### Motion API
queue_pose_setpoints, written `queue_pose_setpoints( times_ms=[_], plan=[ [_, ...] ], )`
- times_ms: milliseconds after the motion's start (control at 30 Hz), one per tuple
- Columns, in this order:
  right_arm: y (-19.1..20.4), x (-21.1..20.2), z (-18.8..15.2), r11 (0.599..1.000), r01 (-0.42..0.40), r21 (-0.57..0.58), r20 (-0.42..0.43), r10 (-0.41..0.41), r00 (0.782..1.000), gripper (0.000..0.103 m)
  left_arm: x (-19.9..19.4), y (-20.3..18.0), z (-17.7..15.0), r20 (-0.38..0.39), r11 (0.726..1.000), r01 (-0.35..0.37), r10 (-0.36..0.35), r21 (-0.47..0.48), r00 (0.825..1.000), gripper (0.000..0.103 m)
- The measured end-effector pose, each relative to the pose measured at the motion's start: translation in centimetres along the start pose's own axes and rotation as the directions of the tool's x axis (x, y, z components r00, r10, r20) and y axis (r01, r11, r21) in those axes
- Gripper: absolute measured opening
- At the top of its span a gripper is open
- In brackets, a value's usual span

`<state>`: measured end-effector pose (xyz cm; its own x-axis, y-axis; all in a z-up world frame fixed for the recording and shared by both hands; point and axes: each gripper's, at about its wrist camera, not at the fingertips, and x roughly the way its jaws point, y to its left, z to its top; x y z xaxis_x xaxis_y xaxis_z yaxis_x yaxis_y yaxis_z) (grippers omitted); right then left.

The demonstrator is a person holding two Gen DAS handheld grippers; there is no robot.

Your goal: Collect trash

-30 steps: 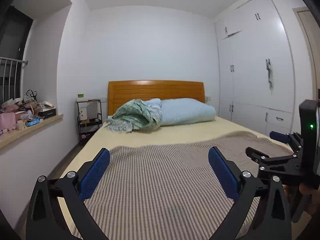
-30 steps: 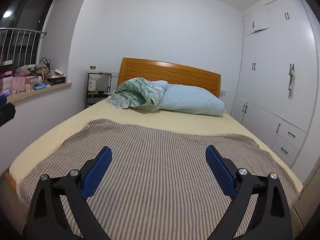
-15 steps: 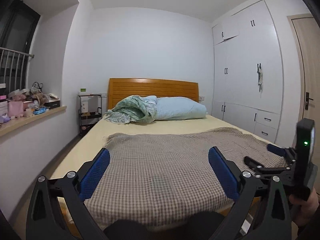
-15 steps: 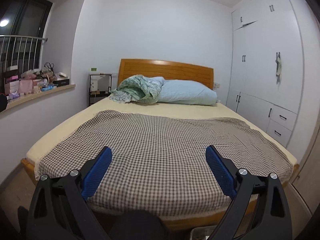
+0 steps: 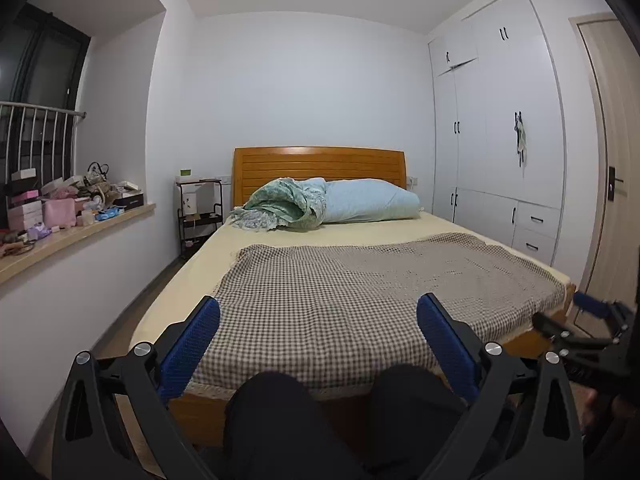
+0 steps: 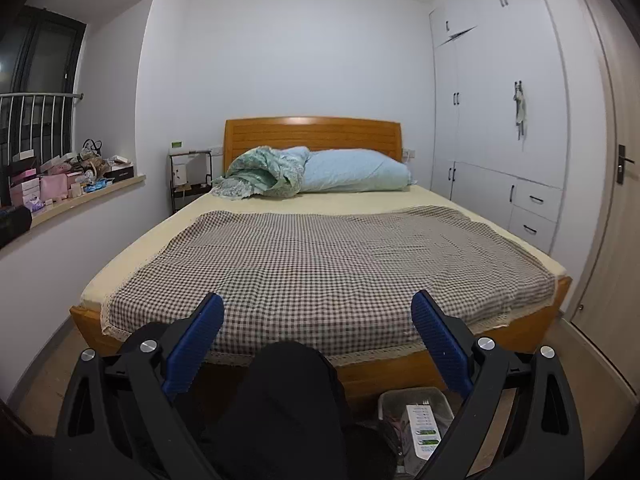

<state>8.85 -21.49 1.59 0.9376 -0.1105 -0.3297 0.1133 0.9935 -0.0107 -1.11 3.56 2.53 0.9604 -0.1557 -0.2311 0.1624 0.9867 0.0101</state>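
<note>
A small grey trash bin (image 6: 416, 398) stands on the floor at the foot of the bed, with a white and green carton (image 6: 424, 426) and other scraps in it. It shows only in the right wrist view, low and right of centre. My right gripper (image 6: 318, 338) is open and empty, above and behind the bin. My left gripper (image 5: 318, 340) is open and empty, facing the bed. The right gripper also shows at the right edge of the left wrist view (image 5: 580, 320).
A wooden bed (image 6: 516, 340) with a checked blanket (image 6: 320, 264), a pillow (image 6: 352, 176) and a bunched green quilt (image 6: 260, 176) fills the room. The person's dark knees (image 5: 272, 412) are in front. A cluttered windowsill (image 5: 60, 216) is left, white wardrobes (image 5: 500, 160) and a door (image 6: 624, 184) right.
Both grippers have pulled back from over the bed to beyond its foot. The knees and the trash bin have come into view. Both stay open.
</note>
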Motion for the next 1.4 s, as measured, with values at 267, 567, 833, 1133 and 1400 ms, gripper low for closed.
queue_pose_setpoints(
  times_ms=[267, 567, 833, 1133, 1400],
  plan=[
    [1.1, -1.5, -0.5, 1.000, -0.024, -0.010, 0.026, 0.025, 0.999, 0.090, -2.2, 1.0, -0.2, 0.043, 0.999, -0.029, 0.031, -0.036, 0.999, 0.096],
    [1.8, -1.3, -0.8, 0.999, -0.047, -0.025, 0.015, 0.048, 0.999, 0.090, -1.7, 1.0, 0.3, 0.042, 0.999, -0.021, 0.022, -0.031, 0.999, 0.096],
    [2.3, -1.6, -0.8, 0.996, -0.074, -0.044, 0.027, 0.075, 0.997, 0.090, -1.8, 1.2, 0.2, 0.044, 1.000, -0.017, 0.018, -0.026, 0.999, 0.096],
    [2.6, -1.6, -0.8, 0.997, -0.059, -0.056, 0.035, 0.061, 0.998, 0.090, -1.8, 1.2, 0.1, 0.047, 1.000, -0.011, 0.012, -0.017, 0.999, 0.096],
    [2.6, -1.7, -0.7, 0.997, -0.059, -0.059, 0.033, 0.061, 0.998, 0.090, -1.7, 1.2, -0.1, 0.052, 1.000, -0.009, 0.010, -0.012, 0.999, 0.096]
  ],
)
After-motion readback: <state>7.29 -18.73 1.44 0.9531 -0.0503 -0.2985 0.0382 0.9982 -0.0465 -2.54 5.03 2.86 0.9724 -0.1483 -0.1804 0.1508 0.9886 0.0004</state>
